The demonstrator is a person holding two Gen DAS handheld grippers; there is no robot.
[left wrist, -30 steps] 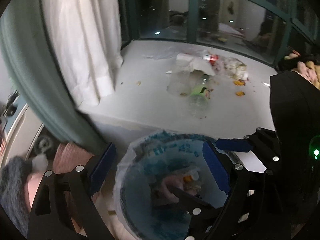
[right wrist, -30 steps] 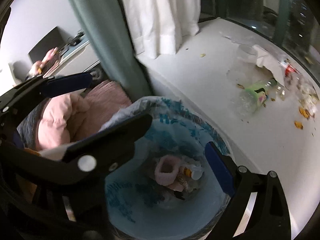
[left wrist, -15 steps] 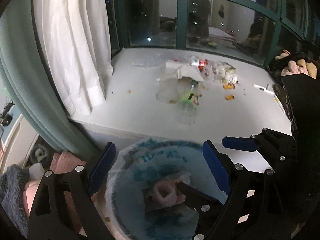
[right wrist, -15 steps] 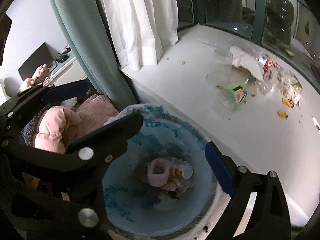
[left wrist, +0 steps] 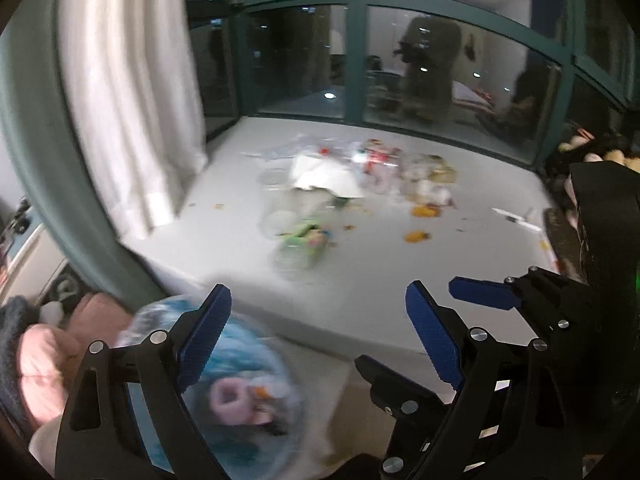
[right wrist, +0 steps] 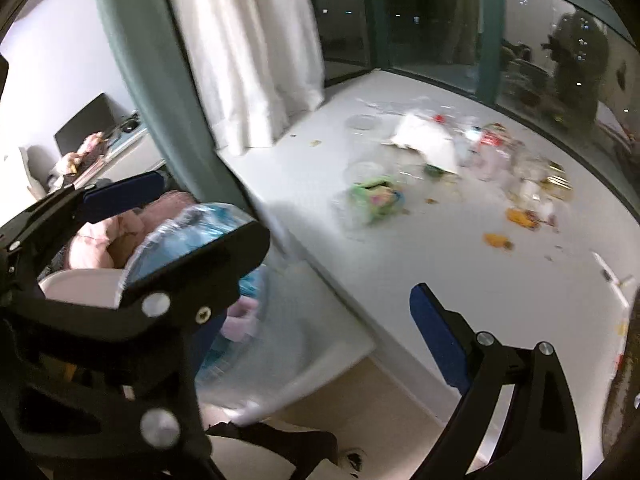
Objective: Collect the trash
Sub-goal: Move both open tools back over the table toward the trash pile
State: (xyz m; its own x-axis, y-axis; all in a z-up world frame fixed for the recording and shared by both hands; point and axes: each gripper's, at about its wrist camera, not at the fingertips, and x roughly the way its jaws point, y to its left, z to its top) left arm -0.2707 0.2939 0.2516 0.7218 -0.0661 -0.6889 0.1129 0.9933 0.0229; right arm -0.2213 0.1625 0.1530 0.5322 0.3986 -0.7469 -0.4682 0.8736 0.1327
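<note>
Trash (left wrist: 352, 184) lies scattered over the middle and far part of a white window platform (left wrist: 224, 248), close to the dark glass. Nearest the platform's front edge is a clear plastic bottle with a green label (left wrist: 304, 240), lying on its side; the same bottle shows in the right wrist view (right wrist: 372, 200). Behind it sit a clear lid or cup (left wrist: 278, 218), a crumpled white paper (left wrist: 328, 176) and a red-labelled wrapper (left wrist: 374, 158), with orange scraps (left wrist: 418, 236) to the right of the pile. Much of the heap is blurred and its pieces are hard to tell apart.

Below the platform's front edge stands a trash bin lined with a blue-printed bag (left wrist: 240, 364), already holding a pink item and other litter; it is blurred. In the right wrist view the bin (right wrist: 208, 240) sits partly behind the other tool's finger.

The left gripper (left wrist: 316, 344) has its blue-padded jaws spread wide with nothing between them, hovering above the bin's edge and the platform front. The right gripper (right wrist: 312, 300) is likewise spread and empty, beside the left one.

A white curtain (left wrist: 128, 92) and a green drape (right wrist: 160, 92) hang at the left
</note>
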